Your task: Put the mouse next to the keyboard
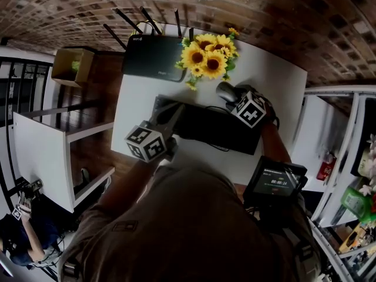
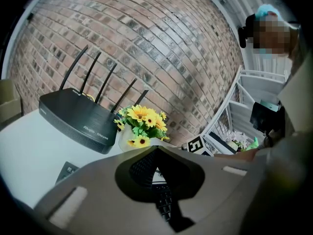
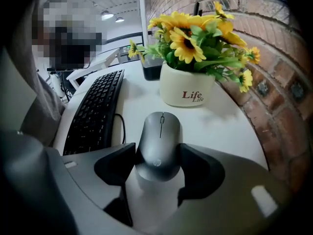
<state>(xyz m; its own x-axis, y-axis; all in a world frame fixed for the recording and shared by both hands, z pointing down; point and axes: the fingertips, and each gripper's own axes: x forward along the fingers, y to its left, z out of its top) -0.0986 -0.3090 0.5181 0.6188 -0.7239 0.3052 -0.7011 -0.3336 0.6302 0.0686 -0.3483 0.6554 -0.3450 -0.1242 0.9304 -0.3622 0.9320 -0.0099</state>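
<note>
Mouse (image 3: 160, 131) on the white worktop (image 3: 230, 126) between keyboard (image 3: 95, 109) and flowerpot (image 3: 186, 89), right gripper (image 3: 157, 153) fingers clasping its sides, plain only in that gripper's view, half hidden behind the gripper from above, left gripper (image 2: 156, 151) fingers pressed together

Not much to read here. The white pot (image 3: 187, 89) says "Life" in red, with a smaller "Life" tucked under it. The grey mouse (image 3: 159, 148) has the hp logo on its back. The black router (image 1: 154, 56) has "WiFi" printed on top. The digits on the little screen (image 1: 276, 181) are too small to make out.
</note>
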